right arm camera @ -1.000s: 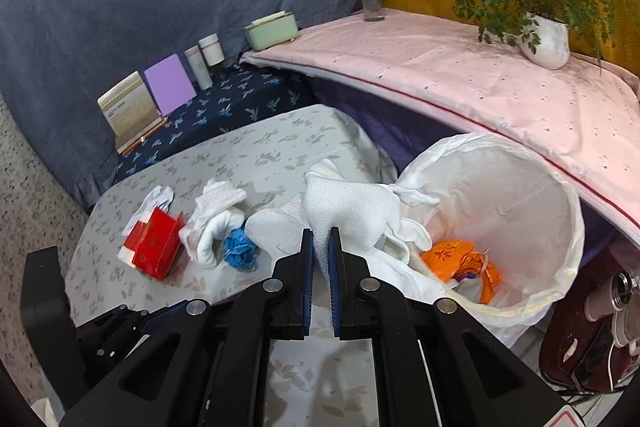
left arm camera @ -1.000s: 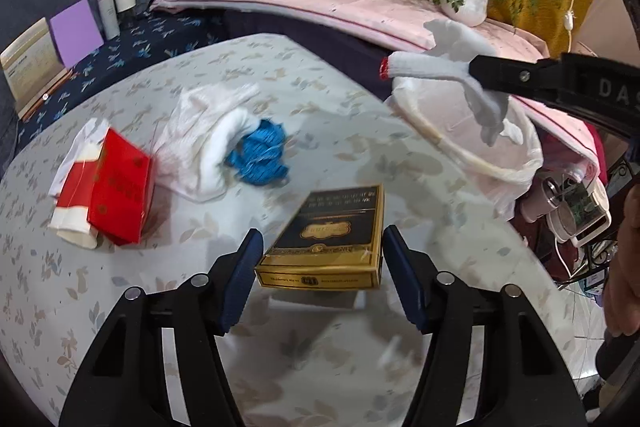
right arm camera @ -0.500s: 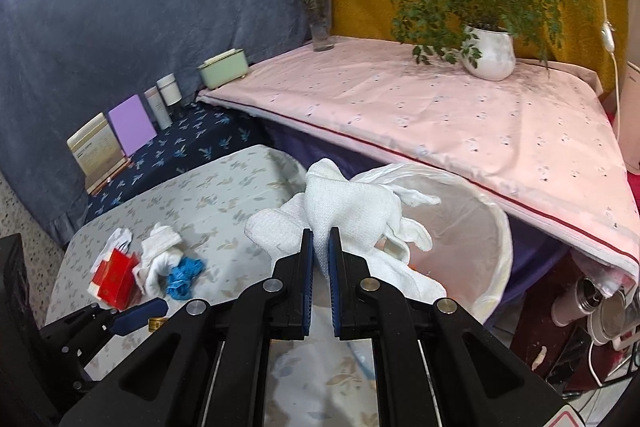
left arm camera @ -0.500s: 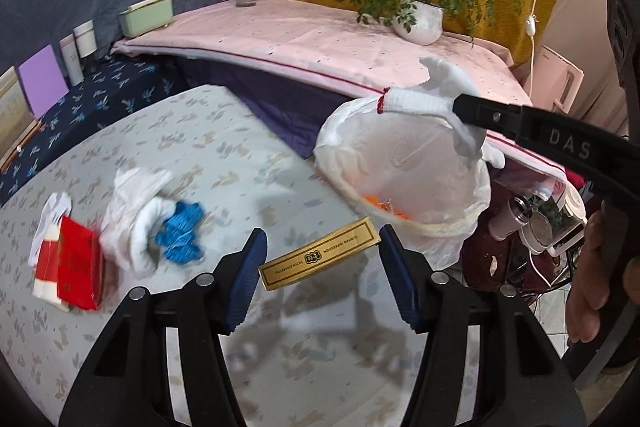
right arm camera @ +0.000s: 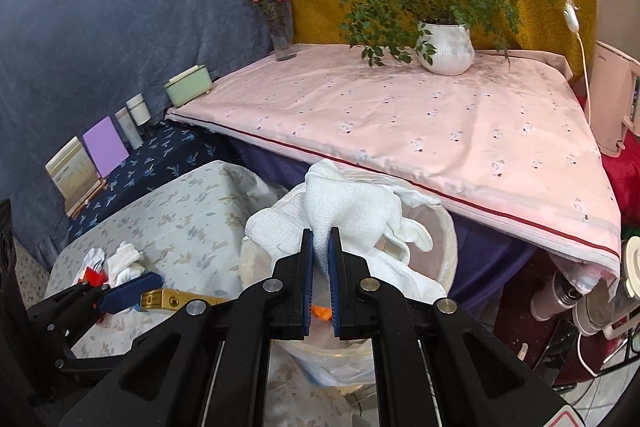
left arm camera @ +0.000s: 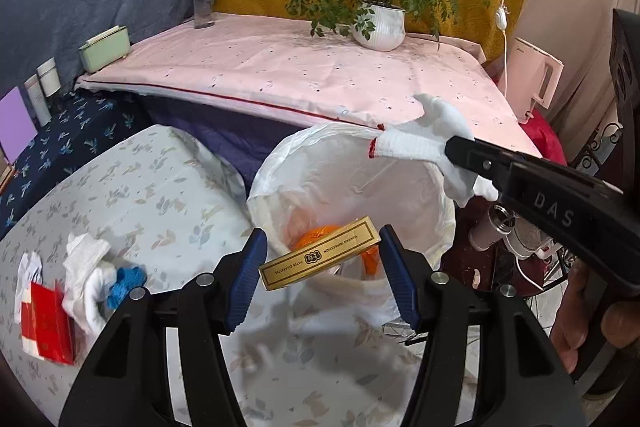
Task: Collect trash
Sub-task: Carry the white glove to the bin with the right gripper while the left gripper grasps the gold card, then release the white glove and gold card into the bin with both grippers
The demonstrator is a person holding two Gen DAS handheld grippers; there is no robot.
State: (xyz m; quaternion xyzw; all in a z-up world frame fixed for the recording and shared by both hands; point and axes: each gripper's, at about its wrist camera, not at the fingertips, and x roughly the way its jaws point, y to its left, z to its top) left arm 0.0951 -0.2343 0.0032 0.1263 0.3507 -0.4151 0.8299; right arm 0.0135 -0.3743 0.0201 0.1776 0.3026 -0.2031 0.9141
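Observation:
A gold cigarette box [left arm camera: 320,253] hangs edge-on and slightly tilted between the blue pads of my left gripper [left arm camera: 322,247], which is shut on its ends. It sits just over the near rim of the white bag-lined bin [left arm camera: 320,163], where an orange wrapper [left arm camera: 320,235] lies at the bottom. My right gripper [right arm camera: 321,239] is shut on a bunched white glove [right arm camera: 352,211], held above the bin [right arm camera: 444,239] mouth. In the left wrist view that glove [left arm camera: 416,143] hangs over the bin's far rim. The right wrist view shows the box [right arm camera: 168,299] at lower left.
On the floral tablecloth at left lie a red packet [left arm camera: 52,323], white crumpled gloves [left arm camera: 86,279] and a blue scrap [left arm camera: 126,281]. A pink-covered table [left arm camera: 320,75] with a potted plant [left arm camera: 380,27] stands behind the bin. Bottles [left arm camera: 492,231] stand to the bin's right.
Both grippers have swung right, from over the table to over the bin. The box has tipped from lying flat to edge-on. The glove stays pinched in the right gripper.

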